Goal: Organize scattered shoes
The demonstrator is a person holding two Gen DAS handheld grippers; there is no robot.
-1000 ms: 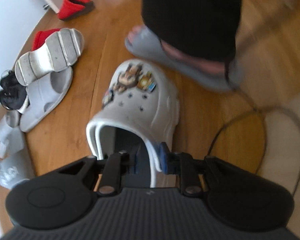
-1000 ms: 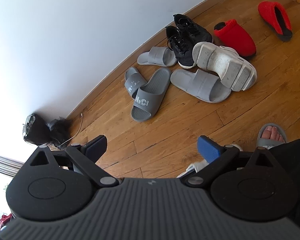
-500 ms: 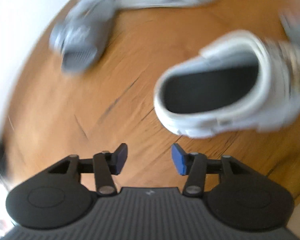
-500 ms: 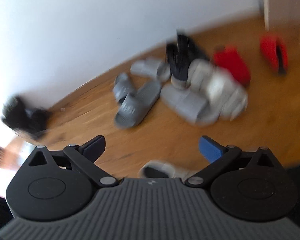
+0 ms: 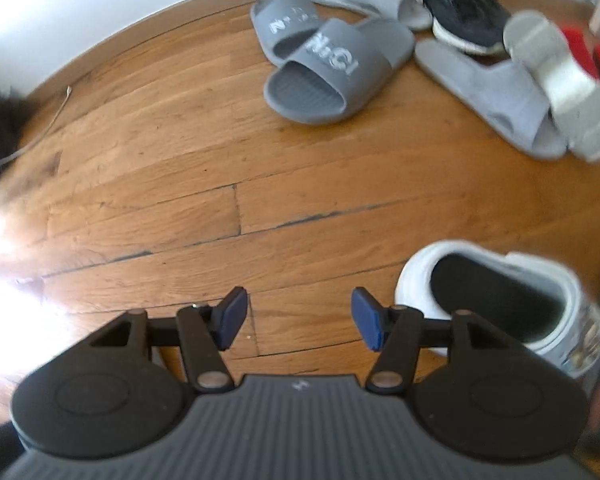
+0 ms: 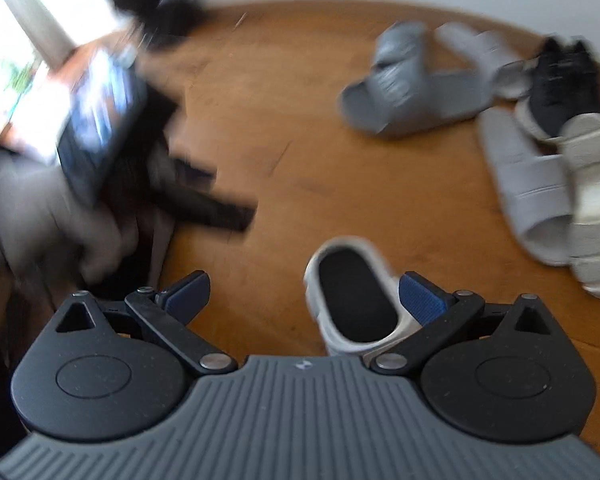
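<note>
White clog (image 5: 504, 300) down on floor; your left gripper (image 5: 296, 320) jaws opening, empty; right gripper (image 6: 304, 296) jaws open, straddling clog heel – next, close right jaws on its rim

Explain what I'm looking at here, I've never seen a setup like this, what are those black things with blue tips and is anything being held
There is no robot. A person holds a hand-held gripper in each hand, and a fisheye camera on each one looks forward along its two fingers. The black shapes with blue pads at the bottom of each picture are those fingers.

One picture comes from the left gripper, the other from the right gripper. Both look down at a wooden floor.

On it lie grey slides, black sneakers, an upturned pale shoe and, nearer, a white clog.

Nothing is held. The left jaws are opening with only floor between them. The right jaws stand wide over the clog, not gripping it.
</note>
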